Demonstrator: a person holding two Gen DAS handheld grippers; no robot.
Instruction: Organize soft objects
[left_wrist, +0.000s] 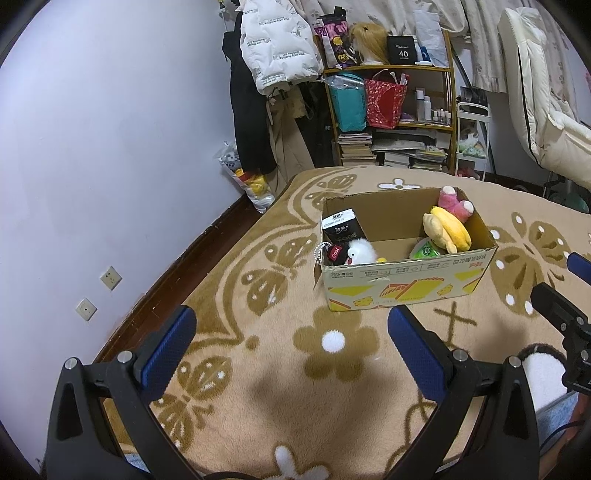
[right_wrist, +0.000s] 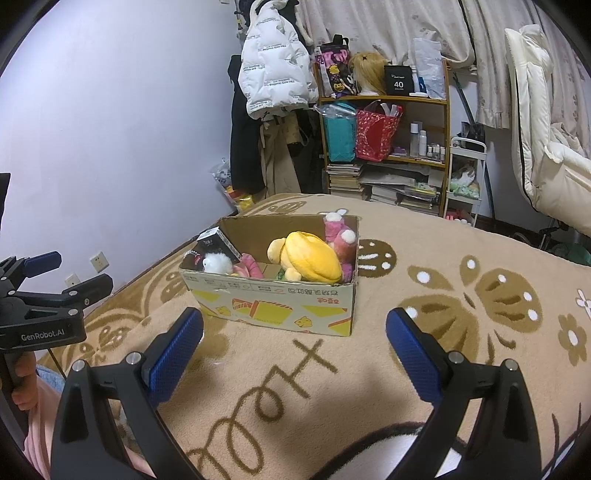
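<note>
An open cardboard box (left_wrist: 406, 284) (right_wrist: 273, 306) stands on a tan flowered blanket. Inside lie a yellow plush (left_wrist: 448, 229) (right_wrist: 308, 256), a pink plush (left_wrist: 454, 203) (right_wrist: 341, 236), a white fluffy toy (left_wrist: 360, 251) (right_wrist: 218, 263), a black tissue pack (left_wrist: 341, 225) (right_wrist: 216, 240) and a green packet (left_wrist: 424, 251). My left gripper (left_wrist: 291, 332) hovers open in front of the box with nothing between its blue pads. My right gripper (right_wrist: 295, 330) also stands open and empty just before the box. Each gripper shows at the edge of the other's view.
The blanket (right_wrist: 461, 332) covers a bed; its left edge drops to a dark floor by a lilac wall (left_wrist: 92, 147). Behind stand a cluttered shelf (left_wrist: 391, 110), hanging coats (left_wrist: 277, 48) and a white padded chair (left_wrist: 546, 110). A hand (right_wrist: 22, 384) holds the left gripper.
</note>
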